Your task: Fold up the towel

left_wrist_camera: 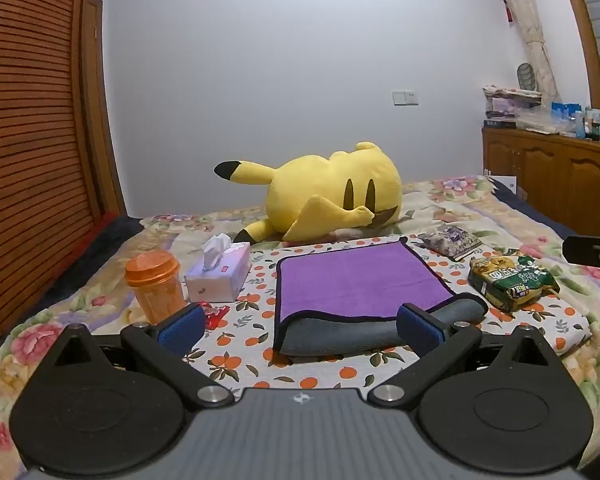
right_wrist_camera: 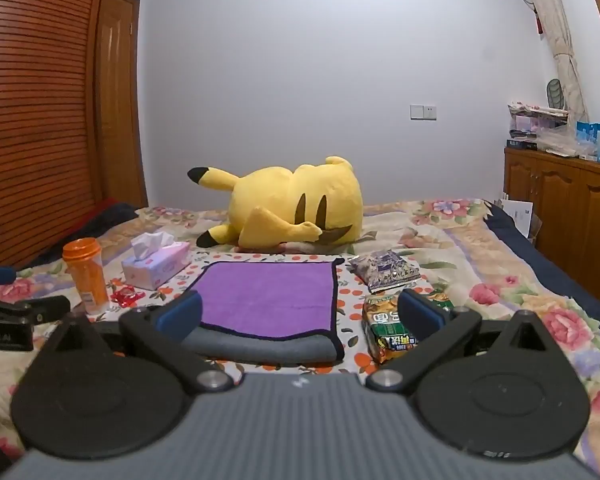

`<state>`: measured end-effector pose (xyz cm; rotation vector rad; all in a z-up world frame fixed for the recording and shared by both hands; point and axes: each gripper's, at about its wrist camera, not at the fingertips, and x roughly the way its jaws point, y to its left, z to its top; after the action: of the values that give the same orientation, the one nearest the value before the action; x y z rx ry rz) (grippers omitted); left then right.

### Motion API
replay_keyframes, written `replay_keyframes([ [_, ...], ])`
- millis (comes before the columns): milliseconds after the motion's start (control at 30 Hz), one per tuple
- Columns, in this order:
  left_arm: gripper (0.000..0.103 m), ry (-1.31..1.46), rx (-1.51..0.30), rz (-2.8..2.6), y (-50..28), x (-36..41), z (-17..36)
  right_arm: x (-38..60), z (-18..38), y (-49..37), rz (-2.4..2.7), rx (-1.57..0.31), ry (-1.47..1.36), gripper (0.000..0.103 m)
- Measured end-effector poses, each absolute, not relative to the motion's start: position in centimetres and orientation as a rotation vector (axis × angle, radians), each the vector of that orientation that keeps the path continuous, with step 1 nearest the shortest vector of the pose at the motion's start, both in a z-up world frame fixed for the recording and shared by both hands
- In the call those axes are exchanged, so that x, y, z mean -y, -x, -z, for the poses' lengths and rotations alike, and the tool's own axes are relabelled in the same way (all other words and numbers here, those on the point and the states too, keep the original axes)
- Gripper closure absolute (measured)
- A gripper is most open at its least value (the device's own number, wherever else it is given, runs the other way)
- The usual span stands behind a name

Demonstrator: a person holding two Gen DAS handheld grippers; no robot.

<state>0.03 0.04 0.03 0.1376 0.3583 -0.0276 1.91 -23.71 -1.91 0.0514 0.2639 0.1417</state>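
A purple towel (left_wrist_camera: 352,280) with a black border lies on a fruit-print cloth on the bed; its near edge is turned up and shows a grey underside (left_wrist_camera: 340,334). It also shows in the right wrist view (right_wrist_camera: 266,296). My left gripper (left_wrist_camera: 300,330) is open and empty, hovering just short of the towel's near edge. My right gripper (right_wrist_camera: 300,318) is open and empty, also just short of the near edge. The left gripper's body (right_wrist_camera: 12,316) shows at the left of the right wrist view.
An orange cup (left_wrist_camera: 156,286), a tissue box (left_wrist_camera: 220,274) and a small red wrapper (left_wrist_camera: 214,314) stand left of the towel. A green snack bag (left_wrist_camera: 510,282) and a purple packet (left_wrist_camera: 452,242) lie right of it. A yellow plush toy (left_wrist_camera: 324,198) lies behind. A wooden cabinet (left_wrist_camera: 560,176) stands at the right.
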Motion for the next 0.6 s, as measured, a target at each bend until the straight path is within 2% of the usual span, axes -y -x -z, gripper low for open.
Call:
replay_keyframes([
  [600,0.000,-0.142,-0.345,0.025,0.05,-0.03,-0.02,23.76,1.82,-1.86,-0.143,-0.262,-0.055,0.000],
])
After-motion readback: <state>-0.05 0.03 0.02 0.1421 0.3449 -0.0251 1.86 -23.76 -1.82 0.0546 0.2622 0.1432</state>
